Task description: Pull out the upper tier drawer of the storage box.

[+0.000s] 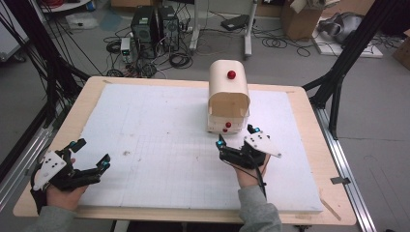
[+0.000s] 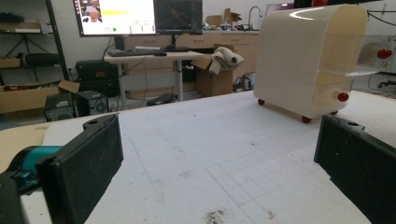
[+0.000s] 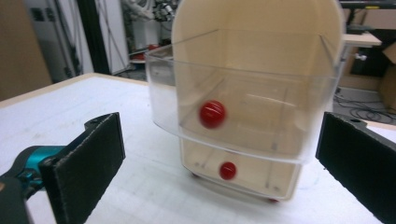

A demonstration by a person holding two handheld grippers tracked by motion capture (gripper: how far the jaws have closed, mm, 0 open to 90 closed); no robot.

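A cream, arch-topped cabinet [image 1: 228, 96] with red knobs stands on the white foam board [image 1: 159, 140], right of centre. Its clear upper drawer [image 3: 243, 107] is pulled out, with a red knob [image 3: 212, 114] on its front. Below it the lower drawer's red knob [image 3: 227, 170] sits flush with the cabinet. My right gripper [image 1: 236, 137] is open just in front of the drawers, with nothing between its jaws. My left gripper [image 1: 93, 151] rests open and empty at the board's front left corner. From there the cabinet [image 2: 299, 60] shows far off to the right.
The foam board lies on a wooden table [image 1: 314, 125]. Black stand legs [image 1: 338, 72] rise beside the right edge and cables [image 1: 43, 63] hang at the left. Computer towers [image 1: 154, 29] and boxes sit on the floor beyond the table.
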